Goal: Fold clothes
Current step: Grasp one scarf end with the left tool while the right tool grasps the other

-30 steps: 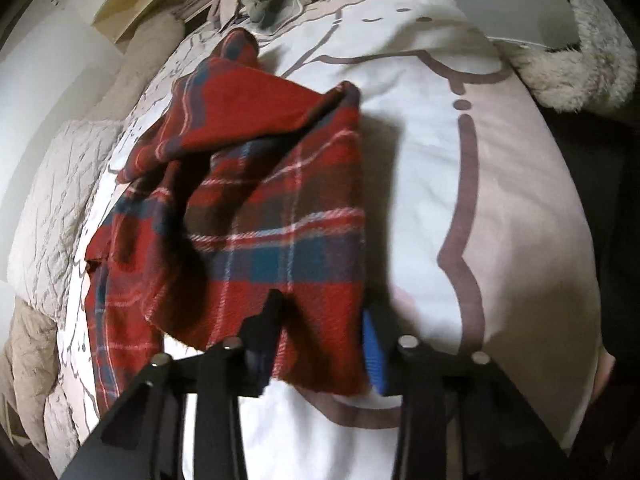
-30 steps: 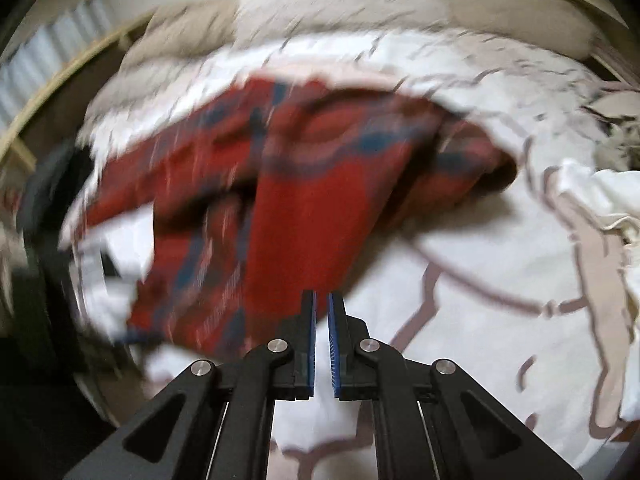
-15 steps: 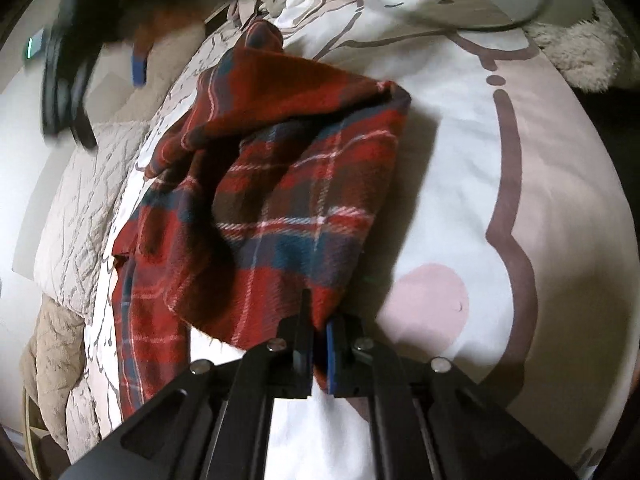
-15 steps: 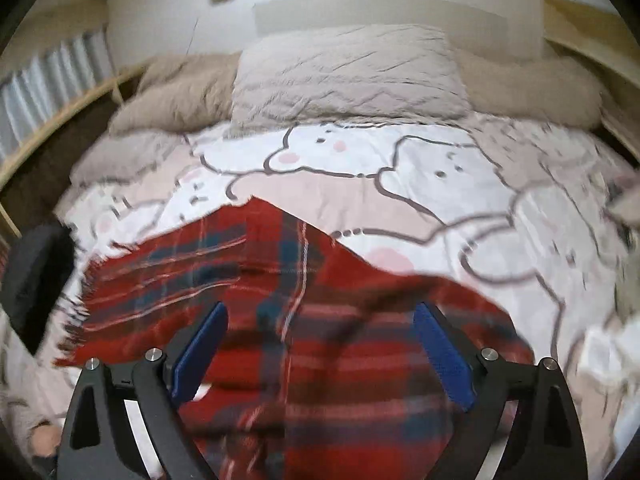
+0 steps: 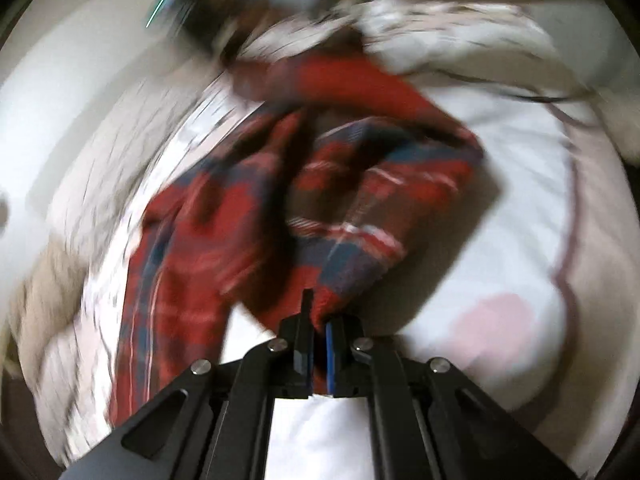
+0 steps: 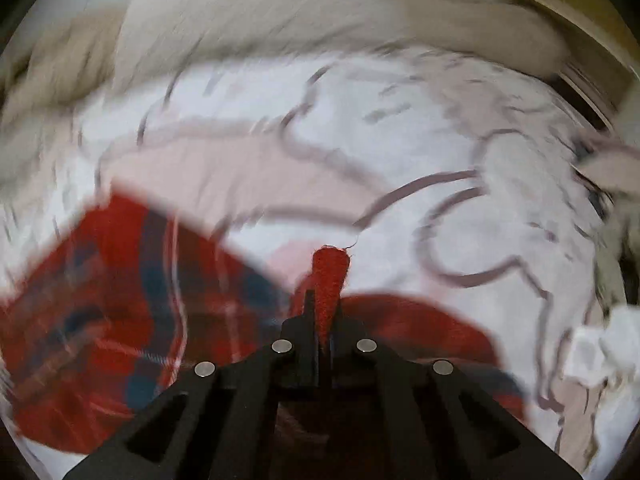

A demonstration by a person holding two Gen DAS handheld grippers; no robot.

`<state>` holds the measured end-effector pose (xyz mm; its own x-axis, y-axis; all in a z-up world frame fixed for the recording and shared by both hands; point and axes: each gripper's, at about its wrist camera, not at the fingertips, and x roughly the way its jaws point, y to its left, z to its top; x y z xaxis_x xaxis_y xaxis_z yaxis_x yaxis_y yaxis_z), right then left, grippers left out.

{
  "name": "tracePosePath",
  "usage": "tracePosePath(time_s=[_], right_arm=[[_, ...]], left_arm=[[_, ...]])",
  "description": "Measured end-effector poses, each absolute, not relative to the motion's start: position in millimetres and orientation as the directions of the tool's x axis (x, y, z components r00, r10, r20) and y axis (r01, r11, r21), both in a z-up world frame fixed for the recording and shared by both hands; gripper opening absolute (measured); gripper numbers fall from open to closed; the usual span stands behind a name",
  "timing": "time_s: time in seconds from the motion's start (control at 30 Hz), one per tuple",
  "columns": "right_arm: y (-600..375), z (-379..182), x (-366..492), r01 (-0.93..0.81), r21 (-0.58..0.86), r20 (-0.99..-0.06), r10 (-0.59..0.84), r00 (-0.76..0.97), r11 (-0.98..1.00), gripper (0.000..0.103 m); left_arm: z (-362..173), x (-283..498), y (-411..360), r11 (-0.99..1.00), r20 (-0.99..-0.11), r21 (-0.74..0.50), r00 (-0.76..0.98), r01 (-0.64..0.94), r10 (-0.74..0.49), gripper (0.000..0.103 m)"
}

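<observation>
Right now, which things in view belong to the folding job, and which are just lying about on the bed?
In the job:
- red plaid cloth
- left hand-held gripper, shut on a corner of it
- right hand-held gripper, shut on another corner

Lying about:
- cartoon-print duvet under the cloth
- beige pillow at the head
- crumpled white fabric near the bed's edge

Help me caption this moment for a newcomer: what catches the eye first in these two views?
The red plaid woollen cloth dominates, crumpled mid-frame over the white cartoon-print duvet. The left gripper is shut on its near edge, and the right gripper pinches a red corner that pokes up between its fingers. Both views are motion-blurred.
</observation>
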<state>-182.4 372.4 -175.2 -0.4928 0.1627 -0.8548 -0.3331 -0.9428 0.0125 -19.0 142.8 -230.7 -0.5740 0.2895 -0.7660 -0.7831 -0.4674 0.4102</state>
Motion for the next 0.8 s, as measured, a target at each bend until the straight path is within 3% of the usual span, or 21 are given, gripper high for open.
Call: tracePosePath(time_s=[0.27, 0.37, 0.43, 0.53, 0.67, 0.73, 0.8], right_arm=[[440.4, -21.2, -88.4, -0.382, 0.274, -0.619, 0.142, -0.772, -0.883, 0.003], [437.7, 15.2, -68.7, -0.293, 0.354, -0.546, 0.058, -0.836, -0.888, 0.003], [427.9, 31.7, -61.9, -0.189, 0.445, -0.508, -0.073, -0.858, -0.875, 0.003], [396.4, 55.5, -61.5, -0.010, 0.551, -0.430, -0.273, -0.861, -0.834, 0.003], [343.0, 86.2, -55.5, 0.168, 0.558, -0.327, -0.401, -0.856, -0.812, 0.003], [321.6, 92.9, -44.3, 0.223, 0.535, -0.292, -0.426, -0.856, -0.815, 0.003], [312.9, 81.3, -35.4, 0.203, 0.496, -0.325, -0.397, -0.858, -0.844, 0.003]], left_arm=[[-152.3, -105.9, 93.7, -0.816, -0.676, 0.284, -0.709, -0.503, 0.202, 0.004], [-107.8, -126.2, 58.4, -0.923, -0.608, 0.198, -0.780, -0.331, 0.149, 0.004], [-74.5, -134.7, 29.4, -0.971, -0.541, 0.158, -0.839, -0.179, 0.067, 0.004], [-38.5, -121.1, -5.4, -0.981, -0.426, 0.192, -0.898, 0.027, -0.108, 0.004], [-5.2, -82.4, -32.5, -0.942, -0.286, 0.255, -0.914, 0.216, -0.287, 0.004], [0.6, -66.0, -41.4, -0.931, -0.272, 0.267, -0.907, 0.250, -0.321, 0.004], [-6.6, -58.8, -48.7, -0.918, -0.294, 0.296, -0.890, 0.262, -0.349, 0.004]])
